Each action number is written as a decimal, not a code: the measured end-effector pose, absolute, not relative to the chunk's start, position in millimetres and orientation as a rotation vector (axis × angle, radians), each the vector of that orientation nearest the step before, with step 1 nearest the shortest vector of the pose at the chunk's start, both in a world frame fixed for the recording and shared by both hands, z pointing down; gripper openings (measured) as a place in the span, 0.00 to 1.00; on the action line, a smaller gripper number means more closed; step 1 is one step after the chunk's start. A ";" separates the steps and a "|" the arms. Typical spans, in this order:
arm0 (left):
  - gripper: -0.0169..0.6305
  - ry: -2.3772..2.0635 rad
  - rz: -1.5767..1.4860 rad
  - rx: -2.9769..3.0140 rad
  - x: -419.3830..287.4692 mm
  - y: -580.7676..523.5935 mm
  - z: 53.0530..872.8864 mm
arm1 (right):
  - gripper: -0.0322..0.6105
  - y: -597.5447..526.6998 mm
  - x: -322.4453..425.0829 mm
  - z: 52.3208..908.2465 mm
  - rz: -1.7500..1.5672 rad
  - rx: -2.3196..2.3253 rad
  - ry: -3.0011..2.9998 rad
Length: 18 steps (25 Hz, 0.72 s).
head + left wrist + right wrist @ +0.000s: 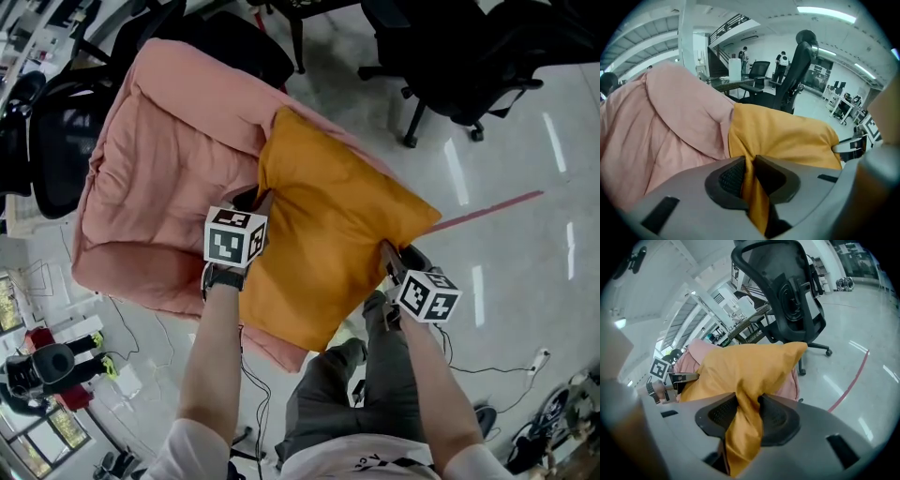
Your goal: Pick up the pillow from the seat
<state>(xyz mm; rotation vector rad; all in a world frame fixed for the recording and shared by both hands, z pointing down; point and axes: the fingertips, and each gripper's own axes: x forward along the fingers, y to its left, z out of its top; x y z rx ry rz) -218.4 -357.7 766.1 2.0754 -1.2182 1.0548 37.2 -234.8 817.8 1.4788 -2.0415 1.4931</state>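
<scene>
An orange pillow (pixel 333 239) lies on the right side of a pink padded seat (pixel 164 178), partly overhanging its edge. My left gripper (pixel 262 199) is at the pillow's left edge, shut on a fold of its orange fabric (pixel 752 187). At the pillow's right edge my right gripper (pixel 384 249) is shut on a bunched fold of the same pillow (pixel 745 423). In the left gripper view the pillow (pixel 787 136) rests against the pink cushion (pixel 661 126). The right gripper view shows the pillow (pixel 740 366) spreading away from the jaws, with the left gripper (pixel 689 377) at its far side.
Black office chairs stand around the seat: one at the left (pixel 52 141), one at the upper right (pixel 469 56), and one behind the pillow (pixel 792 291). A red line (pixel 487 211) runs across the shiny floor. The person's legs (pixel 347 394) are just below the pillow.
</scene>
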 end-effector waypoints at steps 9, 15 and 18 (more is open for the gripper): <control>0.10 -1.345 0.955 2.131 -223.3 -335.1 699.7 | 0.19 -226.8 32.3 764.1 1.247 1.518 -2.119; 0.10 -1.471 0.830 2.175 -231.2 -308.5 637.5 | 0.16 -222.2 31.8 708.1 1.057 1.538 -2.187; 0.09 -1.543 0.746 2.210 -237.2 -294.8 603.3 | 0.16 -218.7 29.8 671.6 0.924 1.554 -2.227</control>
